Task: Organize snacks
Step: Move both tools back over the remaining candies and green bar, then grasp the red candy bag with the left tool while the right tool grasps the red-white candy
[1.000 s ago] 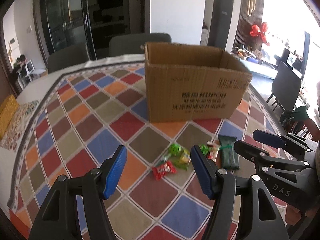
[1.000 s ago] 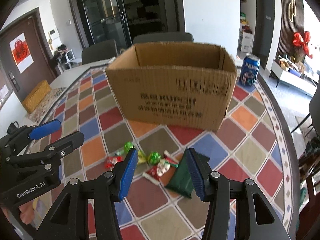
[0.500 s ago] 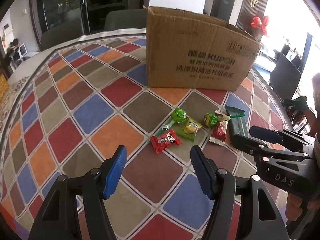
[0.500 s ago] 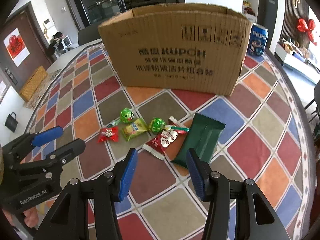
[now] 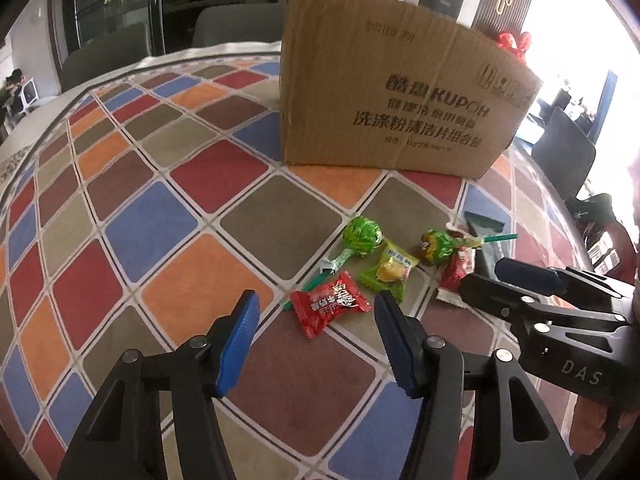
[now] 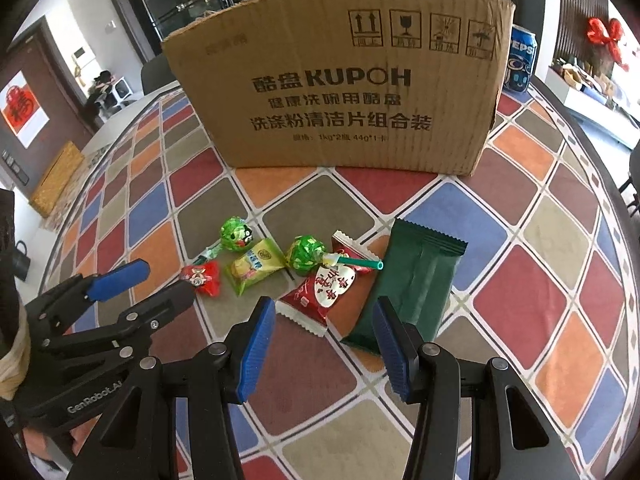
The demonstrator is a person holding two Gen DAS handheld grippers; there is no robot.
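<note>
Six snacks [image 6: 332, 288] before box edge [image 6: 352, 168]

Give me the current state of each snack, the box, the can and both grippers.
left gripper: jaws closing, nothing pinched, small red candy just ahead
right gripper: open, empty
red-and-white packet: flat, sealed
dark green packet: flat, sealed
yellow-green candy: flat, wrapped
left lollipop: lying, wrapped
right lollipop: lying across the red-and-white packet
cardboard box: upright; top not visible
blue can: upright behind the box
</note>
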